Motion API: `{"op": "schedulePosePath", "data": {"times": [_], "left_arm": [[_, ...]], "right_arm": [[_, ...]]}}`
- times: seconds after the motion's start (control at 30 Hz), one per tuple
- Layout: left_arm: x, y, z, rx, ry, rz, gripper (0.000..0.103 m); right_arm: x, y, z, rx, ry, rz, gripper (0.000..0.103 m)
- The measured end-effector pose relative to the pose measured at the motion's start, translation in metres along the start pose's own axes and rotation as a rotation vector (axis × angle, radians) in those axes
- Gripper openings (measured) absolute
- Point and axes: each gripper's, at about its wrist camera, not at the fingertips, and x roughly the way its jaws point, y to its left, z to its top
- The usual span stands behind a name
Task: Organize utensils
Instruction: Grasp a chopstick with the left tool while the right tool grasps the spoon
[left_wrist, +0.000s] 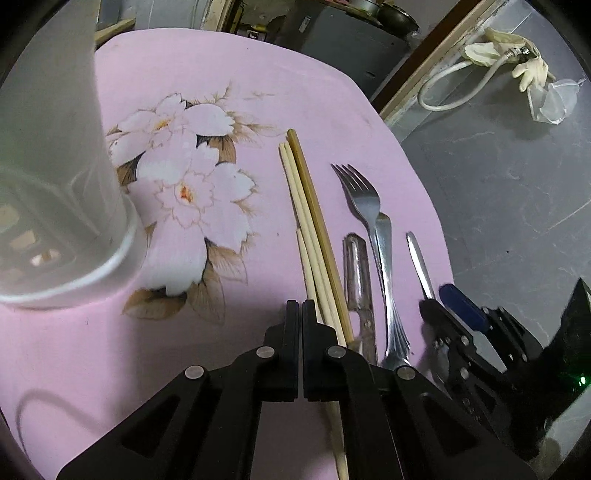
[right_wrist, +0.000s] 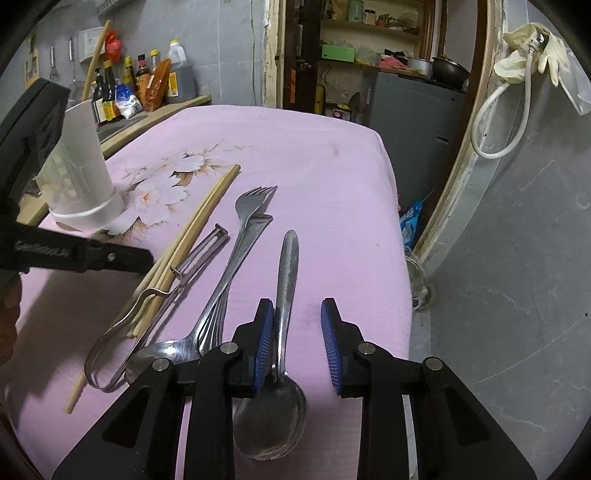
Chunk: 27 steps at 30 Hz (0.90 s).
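Utensils laid out on the pink worktop, my two tools over their near ends.

My left tool (left_wrist: 300, 306) was closed, its fingers pressed together with nothing between them, beside the near ends of the chopsticks (left_wrist: 310, 236). My right tool (right_wrist: 297, 336) stood apart, and the spoon (right_wrist: 282, 354) handle ran up between its blue pads (right_wrist: 265, 343), close against the left pad and well clear of the right one. I cannot tell whether that pad touched the handle. Left of the spoon lay the fork (right_wrist: 236, 254), the peeler (right_wrist: 177, 284) and the chopsticks in a row. The white holder (right_wrist: 79, 173) stood upright on the flowered cloth (right_wrist: 314, 155), left of the chopsticks.
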Motion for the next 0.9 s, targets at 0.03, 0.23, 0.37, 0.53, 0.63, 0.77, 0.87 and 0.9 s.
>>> {"op": "schedulePosePath", "data": {"times": [0.03, 0.23, 0.37, 0.53, 0.63, 0.77, 0.87, 0.9], "left_arm": [[-0.002, -0.001, -0.001, 0.003, 0.003, -0.004, 0.000], [-0.007, -0.005, -0.007, 0.018, 0.022, -0.021, 0.000], [-0.007, -0.008, -0.005, 0.030, 0.038, -0.029, 0.000], [-0.002, -0.013, -0.004, 0.072, 0.053, 0.005, 0.001], [0.002, -0.010, 0.000, 0.060, 0.071, 0.001, 0.003], [0.008, -0.007, 0.008, 0.023, 0.098, -0.020, 0.005], [0.014, -0.011, 0.014, 0.008, 0.120, -0.016, 0.005], [0.014, -0.012, 0.014, 0.010, 0.128, -0.011, 0.005]], "right_arm": [[0.000, 0.000, 0.000, 0.002, -0.001, 0.002, 0.025], [0.001, 0.000, 0.000, 0.011, -0.003, 0.003, 0.026], [0.001, 0.000, -0.001, 0.011, -0.002, 0.003, 0.026], [0.001, 0.000, 0.000, 0.010, -0.001, 0.001, 0.025], [0.003, 0.000, 0.000, 0.009, 0.001, -0.004, 0.026], [0.011, 0.006, 0.004, -0.008, 0.019, -0.031, 0.029], [0.016, 0.013, 0.008, -0.032, 0.036, -0.061, 0.033], [0.017, 0.015, 0.009, -0.042, 0.043, -0.072, 0.033]]}}
